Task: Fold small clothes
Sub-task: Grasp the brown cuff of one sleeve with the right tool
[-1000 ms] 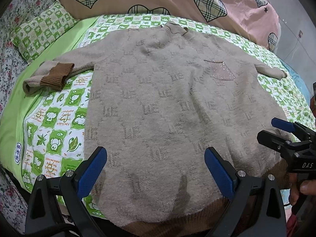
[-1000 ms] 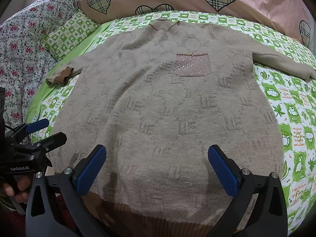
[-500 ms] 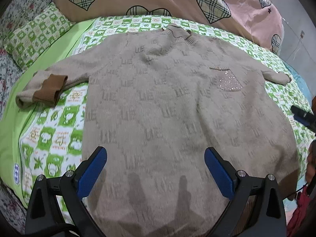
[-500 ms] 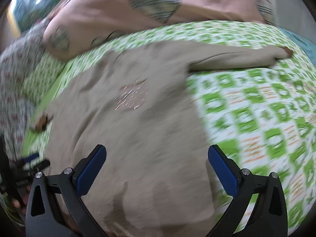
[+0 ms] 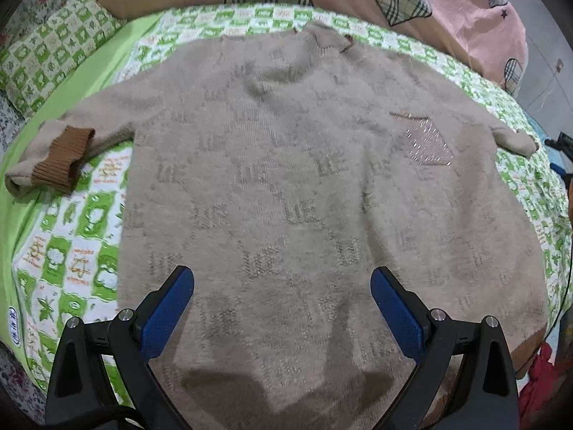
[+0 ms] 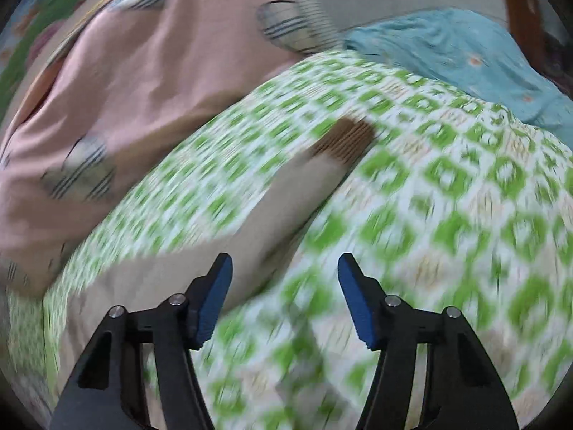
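Note:
A beige knitted sweater [image 5: 293, 179] lies flat, front up, on the green-and-white checked bedspread [image 5: 71, 251], with a sparkly chest pocket [image 5: 426, 139] and a brown-cuffed left sleeve [image 5: 61, 157]. My left gripper [image 5: 283, 301] hovers open above the sweater's lower half, nothing between its fingers. In the blurred right wrist view, the sweater's other sleeve [image 6: 293, 193] with its brown cuff [image 6: 347, 136] stretches across the bedspread. My right gripper [image 6: 284, 301] hangs over that sleeve's near part, its jaws closing with nothing pressed between them. A dark bit of the right gripper shows at the left view's right edge.
A pink quilt with checked hearts [image 5: 447, 10] is piled along the bed's far side. A green checked pillow [image 5: 46, 53] and floral bedding lie at the far left. A teal cloth [image 6: 458, 57] sits beyond the bedspread on the right.
My right gripper has swung fast from the sweater's hem to the right sleeve, rolled, and narrowed its jaws. My left gripper has drifted slightly forward over the sweater.

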Tool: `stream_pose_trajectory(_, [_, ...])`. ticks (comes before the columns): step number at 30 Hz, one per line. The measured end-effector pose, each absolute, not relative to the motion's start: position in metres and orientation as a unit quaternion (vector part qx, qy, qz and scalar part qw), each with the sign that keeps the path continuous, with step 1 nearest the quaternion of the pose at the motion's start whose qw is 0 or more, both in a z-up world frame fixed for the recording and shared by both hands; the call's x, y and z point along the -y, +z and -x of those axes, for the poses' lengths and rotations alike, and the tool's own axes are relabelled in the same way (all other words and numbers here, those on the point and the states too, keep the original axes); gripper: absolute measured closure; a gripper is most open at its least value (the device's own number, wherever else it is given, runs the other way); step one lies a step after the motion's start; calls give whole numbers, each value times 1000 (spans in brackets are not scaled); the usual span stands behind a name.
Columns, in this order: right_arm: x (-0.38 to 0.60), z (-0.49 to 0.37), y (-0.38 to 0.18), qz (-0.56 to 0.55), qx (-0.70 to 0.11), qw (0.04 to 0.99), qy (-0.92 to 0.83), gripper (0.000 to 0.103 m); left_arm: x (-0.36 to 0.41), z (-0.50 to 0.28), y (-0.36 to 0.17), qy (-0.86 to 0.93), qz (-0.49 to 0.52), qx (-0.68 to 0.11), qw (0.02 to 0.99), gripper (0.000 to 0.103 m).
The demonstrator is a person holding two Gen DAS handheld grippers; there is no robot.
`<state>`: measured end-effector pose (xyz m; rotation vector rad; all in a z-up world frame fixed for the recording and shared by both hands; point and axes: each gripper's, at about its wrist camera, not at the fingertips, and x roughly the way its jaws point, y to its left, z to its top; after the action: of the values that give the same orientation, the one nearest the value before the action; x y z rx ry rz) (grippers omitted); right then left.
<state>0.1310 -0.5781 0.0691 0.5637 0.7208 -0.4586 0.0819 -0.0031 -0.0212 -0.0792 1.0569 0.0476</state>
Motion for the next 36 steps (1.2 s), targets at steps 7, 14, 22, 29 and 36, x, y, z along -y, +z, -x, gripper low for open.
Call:
stream_pose_trajectory(7, [645, -199, 50, -287, -359, 845, -272, 43, 11, -96, -35, 22, 50, -519, 853, 4])
stream_pose_trajectory(14, [645, -209, 49, -265, -339, 865, -259, 91, 8, -104, -35, 24, 52, -528, 847, 4])
stream_pose_trajectory(22, [530, -205, 89, -233, -300, 921, -92, 91, -11, -120, -19, 29, 78, -504, 860, 4])
stream_pose_trajectory(29, [354, -236, 77, -226, -315, 916, 98, 91, -26, -103, -9, 30, 101, -486, 868, 4])
stream_pose_trajectory(36, [198, -259, 41, -199, -356, 882, 238, 91, -52, -89, -8, 12, 139, -485, 863, 4])
